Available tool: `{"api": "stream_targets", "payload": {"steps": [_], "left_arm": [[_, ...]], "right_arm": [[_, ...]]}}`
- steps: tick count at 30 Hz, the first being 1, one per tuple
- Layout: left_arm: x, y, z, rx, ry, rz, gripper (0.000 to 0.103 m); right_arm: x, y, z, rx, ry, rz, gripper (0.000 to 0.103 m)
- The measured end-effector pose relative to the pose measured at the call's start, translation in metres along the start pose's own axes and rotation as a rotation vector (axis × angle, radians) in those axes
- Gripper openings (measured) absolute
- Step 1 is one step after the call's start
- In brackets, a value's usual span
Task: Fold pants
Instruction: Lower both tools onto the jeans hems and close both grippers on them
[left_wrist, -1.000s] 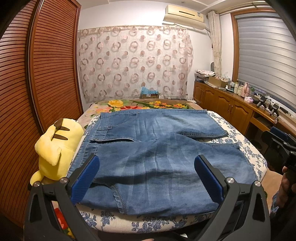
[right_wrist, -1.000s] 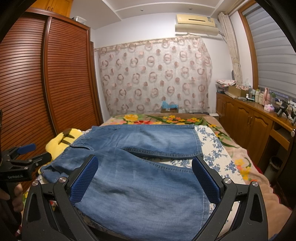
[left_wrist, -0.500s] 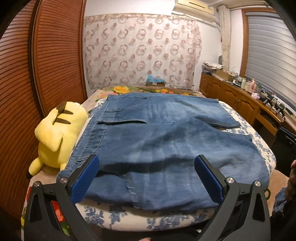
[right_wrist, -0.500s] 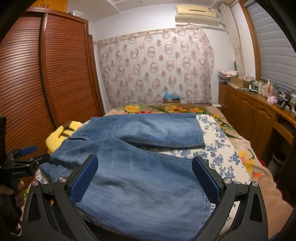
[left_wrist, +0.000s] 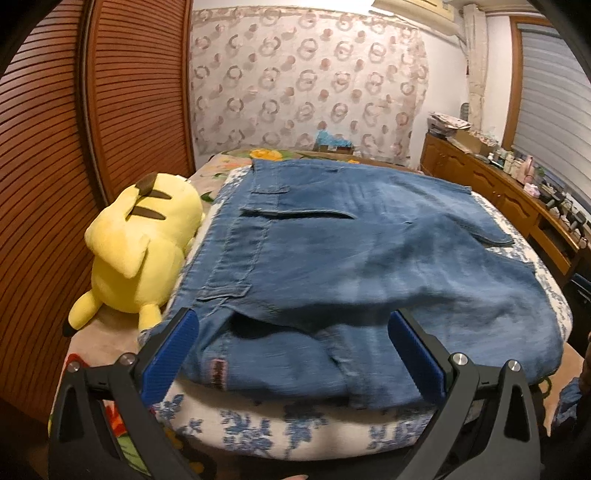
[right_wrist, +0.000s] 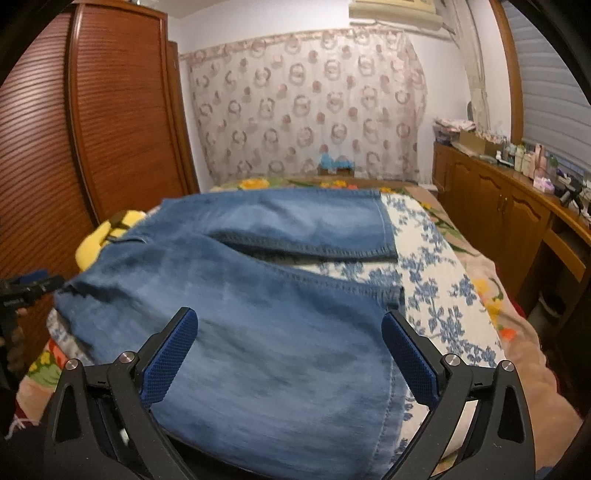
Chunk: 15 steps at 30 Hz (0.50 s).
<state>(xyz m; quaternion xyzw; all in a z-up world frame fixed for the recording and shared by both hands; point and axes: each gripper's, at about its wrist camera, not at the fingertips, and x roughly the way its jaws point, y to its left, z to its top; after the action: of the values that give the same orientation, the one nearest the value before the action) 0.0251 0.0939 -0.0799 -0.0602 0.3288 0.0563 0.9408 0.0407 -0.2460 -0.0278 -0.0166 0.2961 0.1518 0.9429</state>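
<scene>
Lying spread across the floral bed cover (left_wrist: 258, 424), the denim pants (left_wrist: 369, 266) have their waistband to the left beside a yellow plush toy (left_wrist: 136, 243) and their 2 legs running right, ready for a lengthwise fold. The left gripper (left_wrist: 291, 350) hangs at the near waist edge, jaws wide apart and holding nothing; the right gripper (right_wrist: 291, 350) hangs likewise spread and empty over the near leg. This placement likely lets both pinch the near edge together.
</scene>
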Motion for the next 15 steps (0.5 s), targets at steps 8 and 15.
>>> {"api": "stream_targets", "payload": {"steps": [8,15], "left_arm": [[0.007,0.042,-0.011,-0.056,0.025,0.050,0.103],[0.001,0.076,-0.030,-0.147,0.010,0.036,0.102]], "right_arm": [[0.020,-0.017,-0.016,0.005,0.067,-0.044,0.101],[0.029,-0.029,-0.031,0.005,0.127,-0.084,0.101]]}}
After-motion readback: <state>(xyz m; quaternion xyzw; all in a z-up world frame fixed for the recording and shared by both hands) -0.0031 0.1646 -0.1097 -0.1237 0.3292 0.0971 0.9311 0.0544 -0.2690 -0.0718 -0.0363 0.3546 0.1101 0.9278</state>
